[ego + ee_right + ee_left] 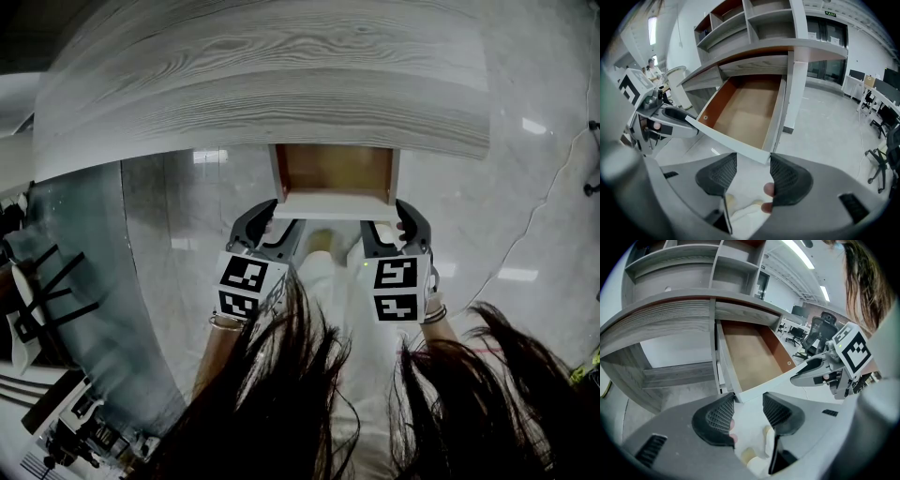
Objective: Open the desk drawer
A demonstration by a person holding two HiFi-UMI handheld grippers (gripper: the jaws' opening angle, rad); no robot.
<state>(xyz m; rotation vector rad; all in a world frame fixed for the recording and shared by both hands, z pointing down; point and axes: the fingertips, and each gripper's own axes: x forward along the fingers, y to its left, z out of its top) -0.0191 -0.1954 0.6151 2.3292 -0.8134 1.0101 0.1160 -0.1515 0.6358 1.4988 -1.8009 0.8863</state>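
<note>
**Drawer Stood Well Out, Both Tongs at Its Front**

The left tongs (749, 405) were parted, with a clear gap between the two ribbed pads and nothing clamped in it. The near left corner of the drawer (752, 357) sat just ahead of the jaw tips, in line with the gap. Whether the tips touched the white front panel could not be told.

Between the two tongs and just beyond them, the drawer hung out from under the desk (262, 75). Its brown floor was bare and open to view almost to the back wall. By that showing the opening was largely done. Whatever travel was left on the runners looked short, though the back end lay under the desk edge and could not be judged.

The right tongs (753, 165) were likewise spread and held nothing. The drawer's near right corner lay just in front of their tips, again in line with the gap. Both tongs sat low against the front panel, one at each end. What seemed left was a last short pull, if any, and then drawing the tongs away.
</note>
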